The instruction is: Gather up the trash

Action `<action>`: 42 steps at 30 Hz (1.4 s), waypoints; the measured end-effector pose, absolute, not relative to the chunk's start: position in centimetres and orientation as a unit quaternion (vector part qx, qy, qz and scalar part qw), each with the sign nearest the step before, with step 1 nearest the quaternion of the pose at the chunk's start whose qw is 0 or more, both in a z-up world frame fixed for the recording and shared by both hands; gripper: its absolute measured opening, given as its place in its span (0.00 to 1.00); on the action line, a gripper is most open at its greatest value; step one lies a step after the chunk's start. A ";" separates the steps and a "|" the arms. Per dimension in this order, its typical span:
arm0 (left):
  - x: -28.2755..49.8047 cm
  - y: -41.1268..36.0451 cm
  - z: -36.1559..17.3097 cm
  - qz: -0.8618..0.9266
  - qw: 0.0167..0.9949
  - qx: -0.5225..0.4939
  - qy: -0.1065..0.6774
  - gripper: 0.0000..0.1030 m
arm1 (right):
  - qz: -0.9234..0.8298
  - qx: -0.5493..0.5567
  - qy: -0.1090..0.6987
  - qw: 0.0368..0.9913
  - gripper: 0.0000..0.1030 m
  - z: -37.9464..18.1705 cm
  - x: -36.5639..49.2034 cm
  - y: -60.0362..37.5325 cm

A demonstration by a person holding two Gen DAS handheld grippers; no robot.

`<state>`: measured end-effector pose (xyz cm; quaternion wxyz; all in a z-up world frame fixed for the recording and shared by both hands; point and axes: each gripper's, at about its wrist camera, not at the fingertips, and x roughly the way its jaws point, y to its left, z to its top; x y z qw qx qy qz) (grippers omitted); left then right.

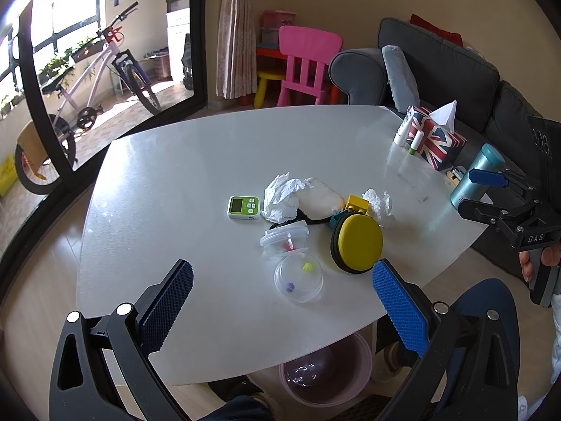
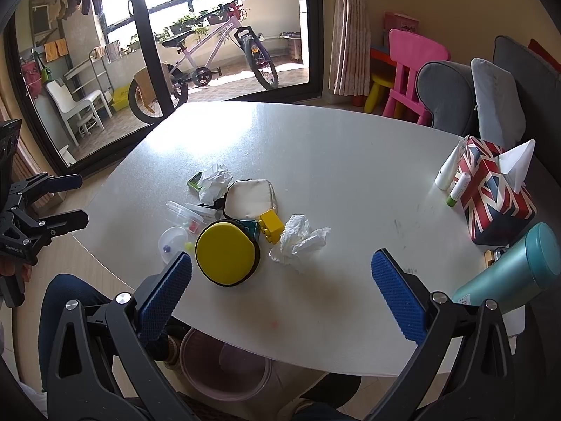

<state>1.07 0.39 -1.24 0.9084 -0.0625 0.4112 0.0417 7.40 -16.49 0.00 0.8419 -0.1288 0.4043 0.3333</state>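
up close, the left gripper [image 1: 282,293] hangs above the near edge of the white table [image 1: 182,182] with its blue pads spread wide and nothing between them; the right gripper [image 2: 282,289] hovers the same way over its own side of the table, jaws wide apart and empty; each tool shows in the other's view at the frame edge, gripped by a hand [image 1: 541,263]; just ahead of the left gripper lies a clear plastic lid [image 1: 298,279] with small coloured bits on it, and touching its far side a clear tub [image 1: 284,240]; beside these a round yellow case [image 2: 227,253] rests on the table, with a yellow toy block [image 2: 271,226] just behind it; one crumpled tissue [image 2: 298,242] lies just right of the block, directly ahead of the right gripper; a second crumpled tissue [image 1: 280,200] lies further in, against a pale pouch [image 2: 250,199] and beside a small green timer [image 1: 244,207]; well off to the right stand a union-flag tissue box [image 2: 494,189], small tubes [image 2: 447,172] against it, and a teal flask [image 2: 512,273] near the table edge; under the near edge, on the floor, sits a pink bin [image 2: 224,368], between the person's knees.
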 end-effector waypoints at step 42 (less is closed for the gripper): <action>11.3 3.3 -10.3 0.055 0.838 -0.143 0.524 0.95 | 0.323 -0.125 0.434 0.831 0.97 -2.5 9.6 -16.9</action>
